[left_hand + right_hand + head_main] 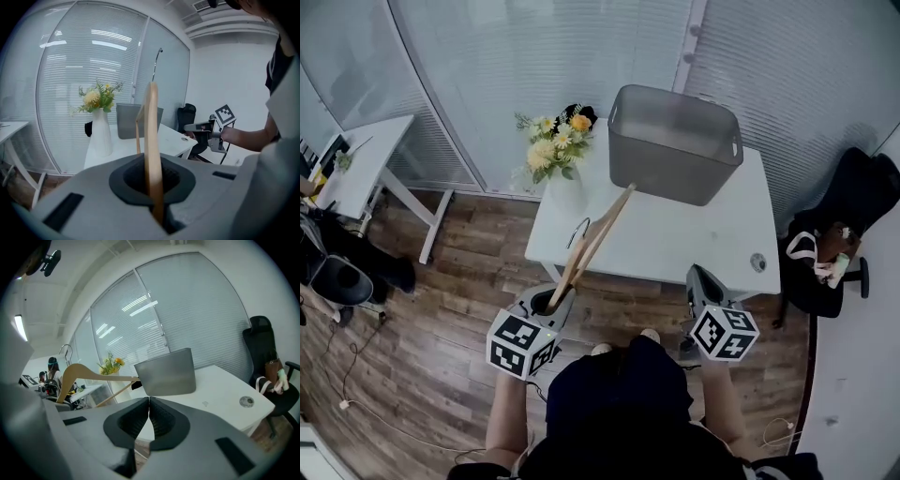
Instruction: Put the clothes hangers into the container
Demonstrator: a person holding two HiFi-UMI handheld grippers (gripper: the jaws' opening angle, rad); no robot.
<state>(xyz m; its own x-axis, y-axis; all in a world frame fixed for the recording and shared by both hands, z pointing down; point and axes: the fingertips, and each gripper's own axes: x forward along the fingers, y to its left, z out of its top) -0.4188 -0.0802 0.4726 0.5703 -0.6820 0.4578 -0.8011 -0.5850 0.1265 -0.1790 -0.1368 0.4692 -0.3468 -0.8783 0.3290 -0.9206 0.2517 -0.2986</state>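
Head view. Left tool [551, 302] is clamped on one end of a wooden hanger [595, 241]. The hanger slants up and away over the front left edge of the white bench [675, 246]. Its far end is near the lower left wall of the grey container [675, 141]; contact cannot be judged. The hanger is outside the container, which stands at the back of the bench. A vase of flowers [555, 148] stands at the back left corner. Right tool [703, 281] hangs at the bench's front right edge, carrying nothing. A dark chair [858, 211] is off to the right.

Left gripper view. The pads are pressed onto the hanger [151, 136], which rises edge-on from them. Beyond are the vase [101, 136], the container [129, 121] and, to the right, the right tool [201, 126].

Right gripper view. The jaws are together with nothing between them. The hanger [79, 373] shows at the left, its arm reaching towards the container [168, 371] on the bench [220, 390].
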